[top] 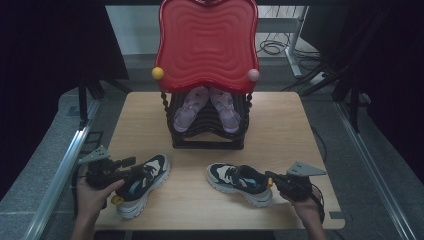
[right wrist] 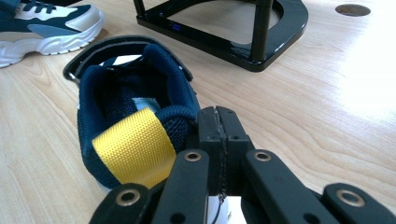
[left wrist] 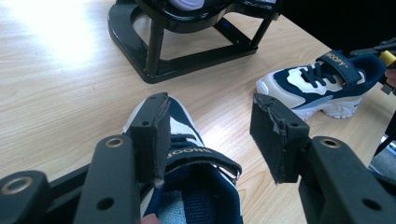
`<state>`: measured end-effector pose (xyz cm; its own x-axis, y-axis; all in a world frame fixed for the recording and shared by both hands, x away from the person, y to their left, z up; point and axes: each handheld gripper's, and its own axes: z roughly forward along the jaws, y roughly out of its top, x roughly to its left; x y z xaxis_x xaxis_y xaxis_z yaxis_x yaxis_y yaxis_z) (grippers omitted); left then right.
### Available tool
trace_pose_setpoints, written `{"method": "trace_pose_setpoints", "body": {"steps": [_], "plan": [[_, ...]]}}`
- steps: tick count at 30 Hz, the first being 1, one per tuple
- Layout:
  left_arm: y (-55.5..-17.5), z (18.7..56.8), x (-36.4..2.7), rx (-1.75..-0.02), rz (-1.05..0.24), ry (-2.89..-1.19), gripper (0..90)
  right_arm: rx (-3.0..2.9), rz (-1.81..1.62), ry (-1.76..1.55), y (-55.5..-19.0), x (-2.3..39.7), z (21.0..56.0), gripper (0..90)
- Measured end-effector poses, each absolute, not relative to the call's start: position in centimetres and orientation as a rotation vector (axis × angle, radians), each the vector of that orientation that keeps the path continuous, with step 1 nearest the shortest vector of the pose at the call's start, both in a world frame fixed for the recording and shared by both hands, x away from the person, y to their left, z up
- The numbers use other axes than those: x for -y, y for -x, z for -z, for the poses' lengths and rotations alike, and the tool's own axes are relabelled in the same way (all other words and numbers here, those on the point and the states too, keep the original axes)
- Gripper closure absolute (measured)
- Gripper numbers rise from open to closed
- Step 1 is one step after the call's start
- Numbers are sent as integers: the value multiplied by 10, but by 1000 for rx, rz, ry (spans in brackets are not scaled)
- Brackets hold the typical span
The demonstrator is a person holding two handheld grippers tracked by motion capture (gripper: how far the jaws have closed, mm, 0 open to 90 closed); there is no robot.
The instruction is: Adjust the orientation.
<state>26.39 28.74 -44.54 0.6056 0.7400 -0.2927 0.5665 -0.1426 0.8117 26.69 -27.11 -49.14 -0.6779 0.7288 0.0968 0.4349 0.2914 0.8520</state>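
So I've got two navy-and-white sneakers on the wooden surface [top: 280, 125], both near me. My left gripper [left wrist: 208, 135] sits over the left sneaker [top: 142, 184] at the near left; in the left gripper view its jaws are apart, one pad lying against the inner side of the shoe's collar by the strap with lettering, the other pad off to the side above bare wood, so nothing is clamped. That shoe is angled, toe pointing far-right. My right gripper [right wrist: 218, 128] is at the heel of the right sneaker [top: 239, 183], near right; the right gripper view shows its jaws pressed together right at the padded heel collar, just beside the yellow pull tab [right wrist: 135, 147]. I cannot tell if any fabric is caught between them. That shoe's toe points left. Behind the shoes, mid-surface, stands a black shoe rack [top: 207, 135] with a pair of pale purple sandals [top: 207, 107] on it, and a red wavy tray [top: 207, 42] stands upright above the rack. A person's hand [top: 95, 197] holds the left gripper.
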Motion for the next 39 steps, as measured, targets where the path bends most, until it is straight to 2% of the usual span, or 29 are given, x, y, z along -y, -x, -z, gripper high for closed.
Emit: {"method": "trace_pose_setpoints", "body": {"steps": [24,39], "plan": [[-264,447,-286,-1062,-208,-1828,479,-2289,-1341,-1029,-244,264,493,900],[-264,446,-287,-1064,-213,-1824,479,-2296,-1338,-1021,-244,261,495,894]]}}
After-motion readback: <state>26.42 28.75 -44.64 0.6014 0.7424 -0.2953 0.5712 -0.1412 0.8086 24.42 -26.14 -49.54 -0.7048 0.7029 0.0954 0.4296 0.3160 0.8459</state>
